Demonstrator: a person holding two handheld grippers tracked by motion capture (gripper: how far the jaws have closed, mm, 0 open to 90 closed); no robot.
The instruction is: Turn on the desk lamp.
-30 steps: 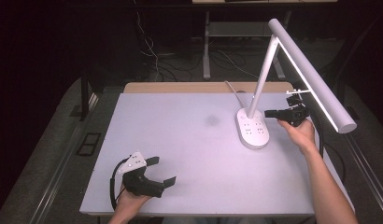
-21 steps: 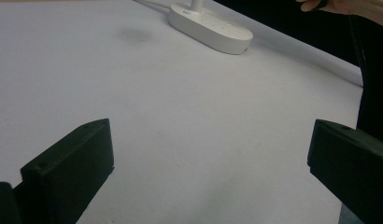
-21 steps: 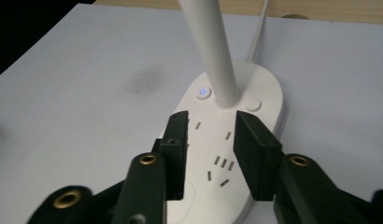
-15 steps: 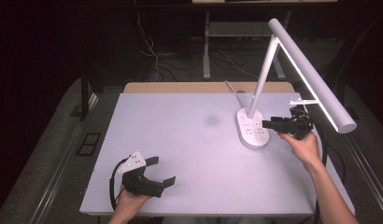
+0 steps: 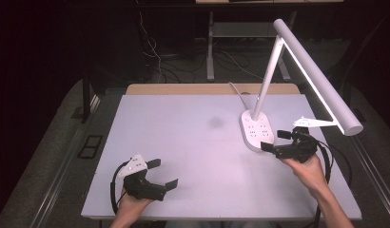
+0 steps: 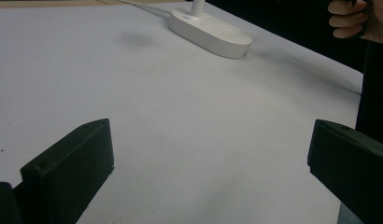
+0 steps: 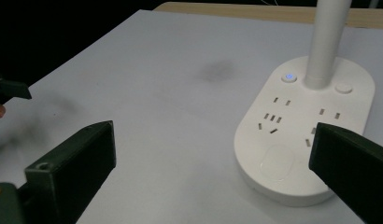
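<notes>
white desk lamp with oval socket base (image 5: 256, 131) on pale bench (image 5: 193, 156); left tongs (image 5: 159, 173) wide, right tongs (image 5: 276, 140) wide, both empty

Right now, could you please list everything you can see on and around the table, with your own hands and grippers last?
Desk lamp: one, white, far right of the table; its oval base carries socket slots and a small blue-lit button.
Lamp cord: one, white, runs from the base toward the far edge.
Table: one, pale grey top with a wooden far edge and a dark smudge near the middle.
Floor cables: several, dark, beyond the table.
Left gripper: one, black, near left, fingers open.
Right gripper: one, black, beside the lamp base, fingers open.
Hands: two, one holding each gripper.
</notes>
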